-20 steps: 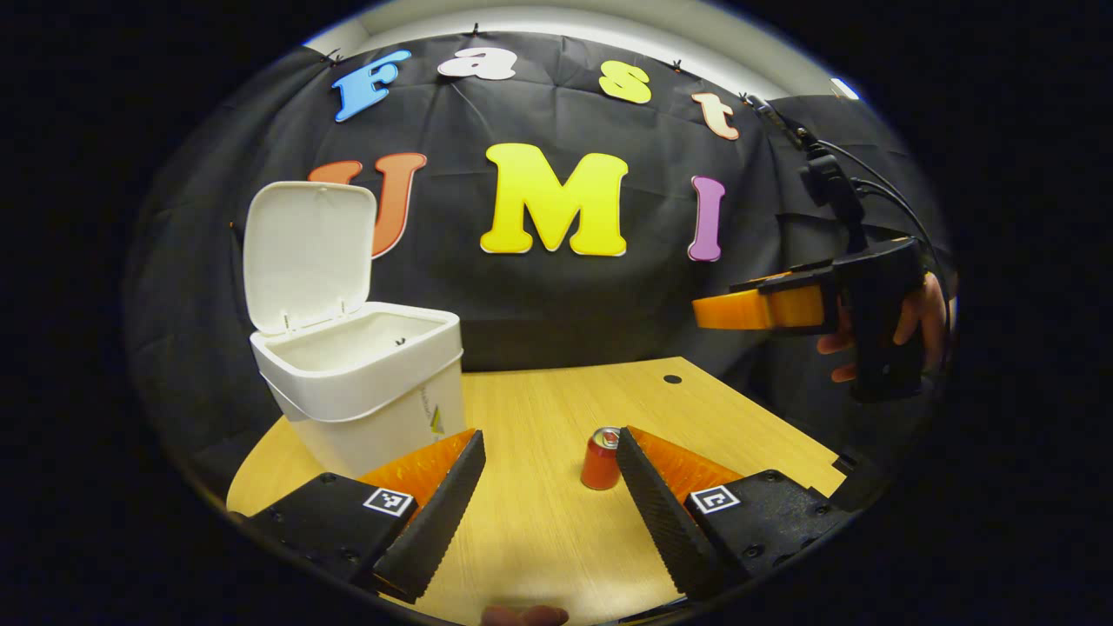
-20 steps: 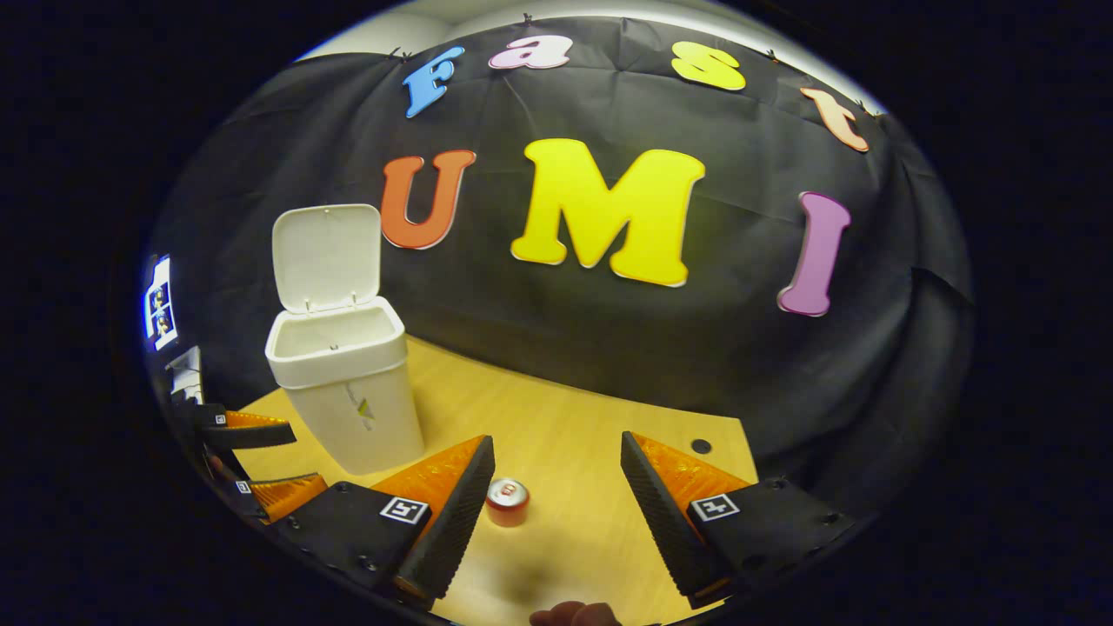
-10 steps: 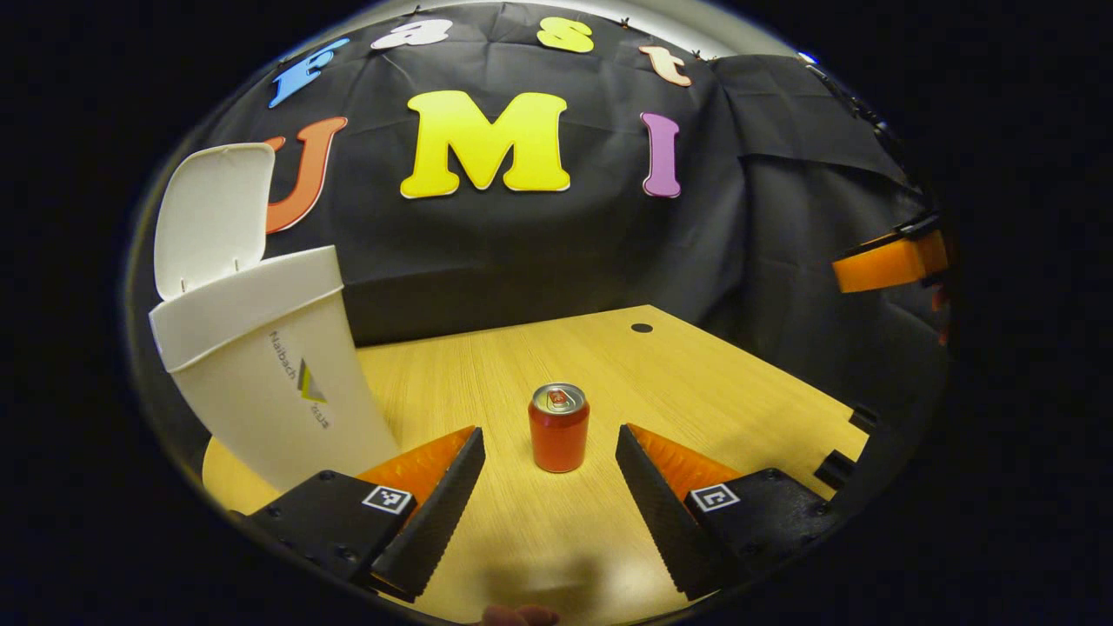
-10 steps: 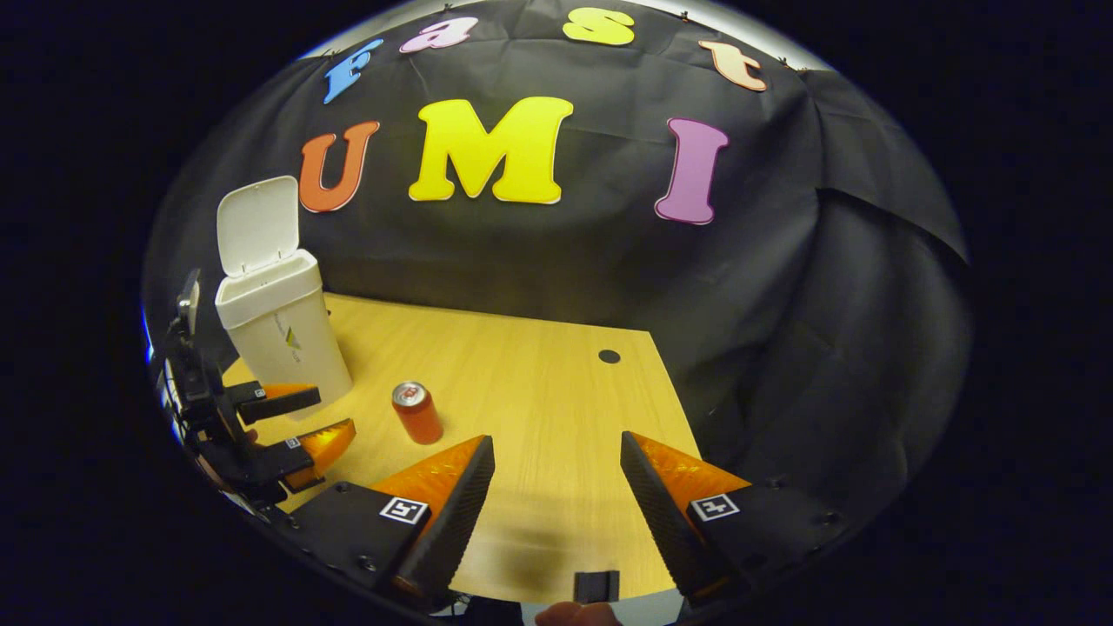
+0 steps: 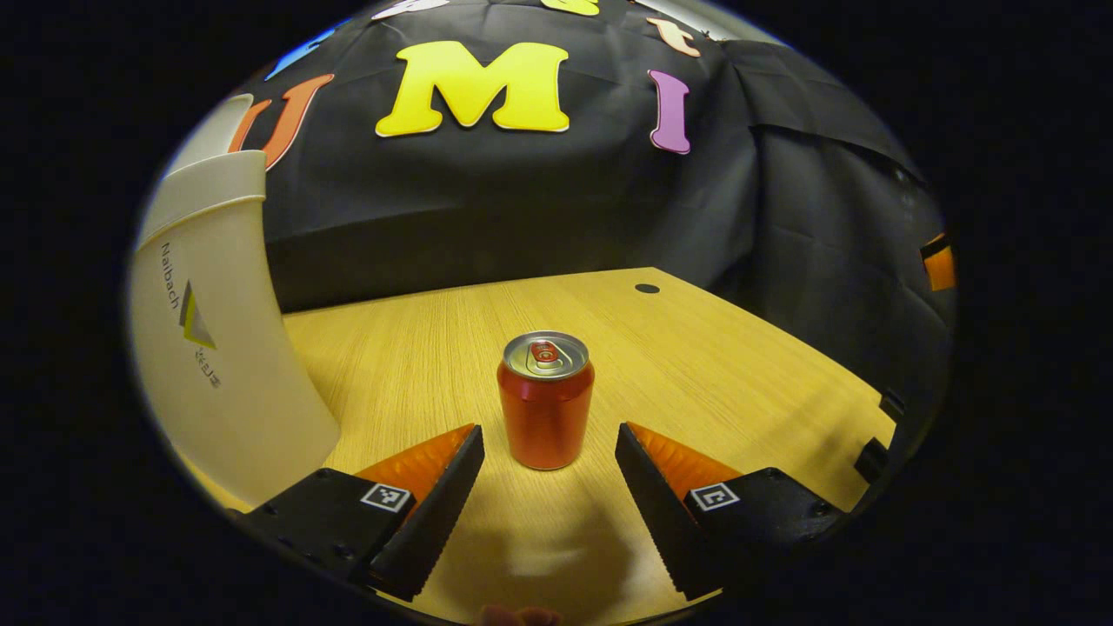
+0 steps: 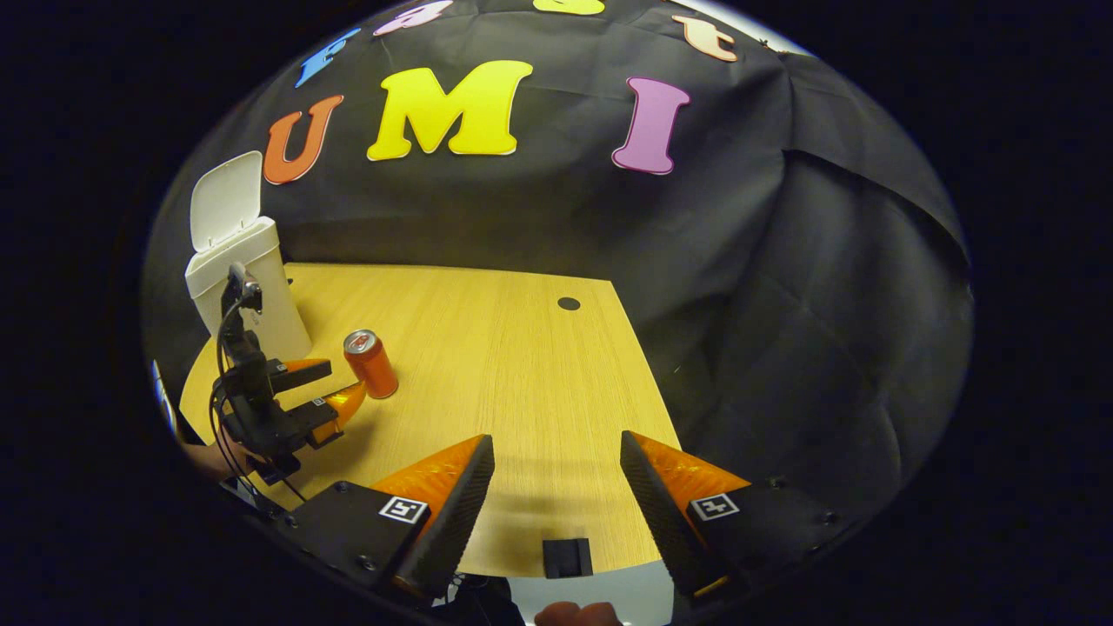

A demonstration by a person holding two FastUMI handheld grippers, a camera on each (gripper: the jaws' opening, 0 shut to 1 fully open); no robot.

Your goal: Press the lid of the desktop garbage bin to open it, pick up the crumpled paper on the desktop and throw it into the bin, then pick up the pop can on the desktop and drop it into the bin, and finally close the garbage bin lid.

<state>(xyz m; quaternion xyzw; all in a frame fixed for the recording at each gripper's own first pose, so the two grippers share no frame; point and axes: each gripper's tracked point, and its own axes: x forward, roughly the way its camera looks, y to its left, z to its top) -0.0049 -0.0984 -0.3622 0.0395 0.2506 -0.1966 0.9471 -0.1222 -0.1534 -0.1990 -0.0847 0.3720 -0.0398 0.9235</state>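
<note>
Left gripper [image 5: 549, 452]: I have the fingers spread wide, nothing held. The pop can [image 5: 545, 400] stands upright on the desk [image 5: 739, 374], centred just ahead of the gap between my two fingertips. Neither finger touches it; there's bare wood between each tip and the can's side. Silver top with the pull tab faces up.

In the right gripper view I see the same thing from the side: the left gripper [image 6: 335, 389] sits low over the desk with its fingers parted, and the pop can [image 6: 371, 363] is right at their tips. From this angle I can't tell whether the nearer tip touches the can or just overlaps it. A hand [image 6: 204, 458] holds that gripper at the left edge, cables running up from its body.

Right gripper [image 6: 556, 487]: fingers also wide apart, empty, touching nothing. It hovers over the near edge of the desk, well apart from the can. A small black block [image 6: 567, 557] sits at the desk's edge between its fingers.

Garbage bin [image 5: 213, 348]: white, standing on the desk at the far left of the left gripper view, close to my left finger but apart from it. In the right gripper view the garbage bin [image 6: 252, 287] is behind the left gripper, with its lid [image 6: 224, 198] tipped up and open.

A dark round hole [image 5: 647, 288] is in the desk top toward the back.
</note>
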